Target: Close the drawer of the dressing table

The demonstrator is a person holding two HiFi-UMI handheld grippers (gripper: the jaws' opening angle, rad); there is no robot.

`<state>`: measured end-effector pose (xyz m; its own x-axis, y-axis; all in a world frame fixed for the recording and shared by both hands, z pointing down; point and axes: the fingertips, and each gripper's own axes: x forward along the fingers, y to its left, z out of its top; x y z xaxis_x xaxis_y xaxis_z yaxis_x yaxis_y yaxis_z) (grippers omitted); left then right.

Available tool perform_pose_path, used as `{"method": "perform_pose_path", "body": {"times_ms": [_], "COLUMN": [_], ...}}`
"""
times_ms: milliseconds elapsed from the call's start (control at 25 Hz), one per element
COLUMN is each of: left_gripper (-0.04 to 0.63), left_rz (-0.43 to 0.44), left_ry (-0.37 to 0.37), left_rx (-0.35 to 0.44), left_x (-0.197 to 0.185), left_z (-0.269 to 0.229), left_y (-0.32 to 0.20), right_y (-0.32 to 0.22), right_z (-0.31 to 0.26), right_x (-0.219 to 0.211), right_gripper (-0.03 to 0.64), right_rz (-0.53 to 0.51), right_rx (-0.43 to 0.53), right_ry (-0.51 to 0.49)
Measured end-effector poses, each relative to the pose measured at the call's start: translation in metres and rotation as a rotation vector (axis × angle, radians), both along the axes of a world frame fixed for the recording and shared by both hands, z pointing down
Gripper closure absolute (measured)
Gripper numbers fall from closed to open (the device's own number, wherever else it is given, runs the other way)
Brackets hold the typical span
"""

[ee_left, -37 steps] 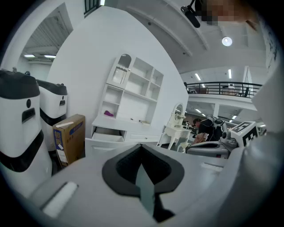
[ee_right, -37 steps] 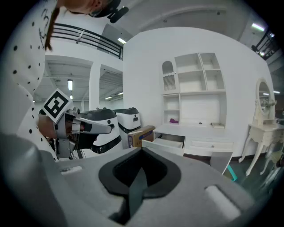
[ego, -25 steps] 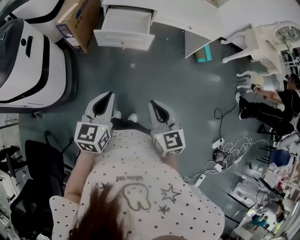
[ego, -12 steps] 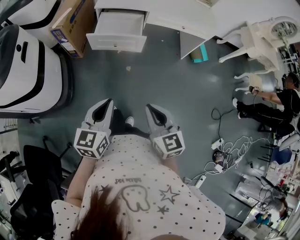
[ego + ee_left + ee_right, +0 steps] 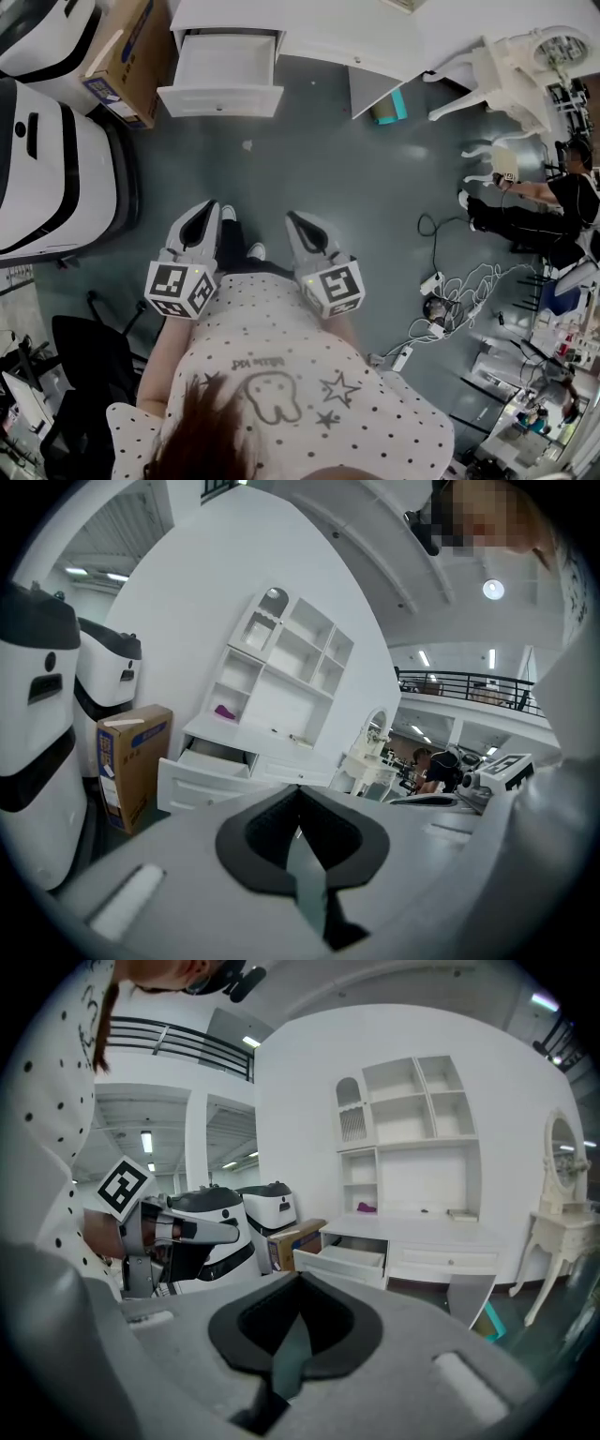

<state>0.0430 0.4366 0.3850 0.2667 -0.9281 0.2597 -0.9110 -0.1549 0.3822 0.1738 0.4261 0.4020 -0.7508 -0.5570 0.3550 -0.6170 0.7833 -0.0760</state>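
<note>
Both tongs are empty and closed: the left gripper (image 5: pixel 207 210) and the right gripper (image 5: pixel 294 221) each have their jaws pressed together with nothing between them, held side by side in front of the person's chest. The drawer (image 5: pixel 220 82) stands pulled well out of the left end of the dressing table (image 5: pixel 375 37), ahead of the person and well apart from both grippers, with bare floor between.

Taking the hazards from the left, the cardboard box (image 5: pixel 120 54) stands just beside the drawer's left side. A push that drifts that way could catch the box and not the front panel. A push landing on one end of the panel would probably skew the drawer and jam it partway in. The closed jaw tips make a narrow contact (not much to steady a wide panel), so they may skid off the smooth white front. A hard shove could slam the drawer or let it bounce back out. The cables (image 5: pixel 459 291) lie off to the right, clear of a straight walk.

As for containers, the cardboard box has its top shut and hides what it holds. The drawer looks empty inside. On the shelf unit above the table, one low left compartment holds a small purple thing (image 5: pixel 225 711); the others look bare.
</note>
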Motion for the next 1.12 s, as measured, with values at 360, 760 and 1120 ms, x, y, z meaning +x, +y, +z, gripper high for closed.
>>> {"method": "perform_pose_path", "body": {"times_ms": [360,760,1120], "left_gripper": [0.600,0.600,0.600], "left_rz": [0.022,0.015,-0.005], "left_ry": [-0.064,-0.098,-0.097], "left_rx": [-0.003,-0.005,-0.012], "left_x": [-0.058,-0.099,-0.105], "left_z": [-0.009,-0.008,-0.008], "left_y": [-0.058,-0.078,-0.091], "right_y": [-0.050,-0.079,-0.099], "right_z": [-0.016,-0.016,-0.020], "right_x": [-0.058,-0.084,-0.096], "right_gripper": [0.617,0.617,0.617], "right_rz": [0.048,0.096,0.057], "right_rx": [-0.003,-0.013,-0.021], "right_ry": [-0.028,-0.072,-0.084]}}
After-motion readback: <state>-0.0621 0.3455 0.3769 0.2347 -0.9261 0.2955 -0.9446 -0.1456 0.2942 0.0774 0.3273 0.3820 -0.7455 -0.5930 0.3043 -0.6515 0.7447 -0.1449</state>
